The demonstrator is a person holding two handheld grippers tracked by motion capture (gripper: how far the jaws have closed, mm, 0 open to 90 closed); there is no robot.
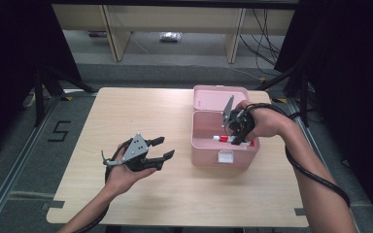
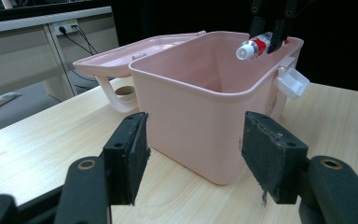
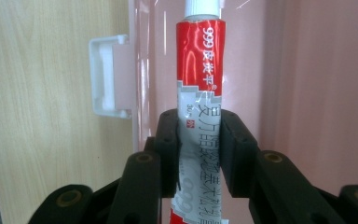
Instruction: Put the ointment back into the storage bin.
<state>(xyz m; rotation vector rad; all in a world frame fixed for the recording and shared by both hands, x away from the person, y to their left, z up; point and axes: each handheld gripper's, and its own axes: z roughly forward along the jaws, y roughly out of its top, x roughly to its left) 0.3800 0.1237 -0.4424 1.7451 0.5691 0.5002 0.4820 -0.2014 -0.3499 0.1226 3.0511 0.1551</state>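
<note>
— Black jaws of the right gripper point(image 3: 199, 154) pinch one red-and-white ointment tube point(image 3: 200, 88) over the open pink box point(image 1: 225, 145), near the table's point(image 1: 126, 111) right edge.

— And the left gripper point(image 1: 161, 148)?

— Wide open, empty, near the front left.

— Risk?

— I'd say the tube could catch the box's front rim and slip. One box, one tube, one white latch point(image 2: 292, 81).

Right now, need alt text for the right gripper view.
The right gripper is shut on a red, white and silver ointment tube, white cap pointing up in the frame, above the inside of an open pink plastic box. The box's white latch and the light wooden table show at left.
</note>
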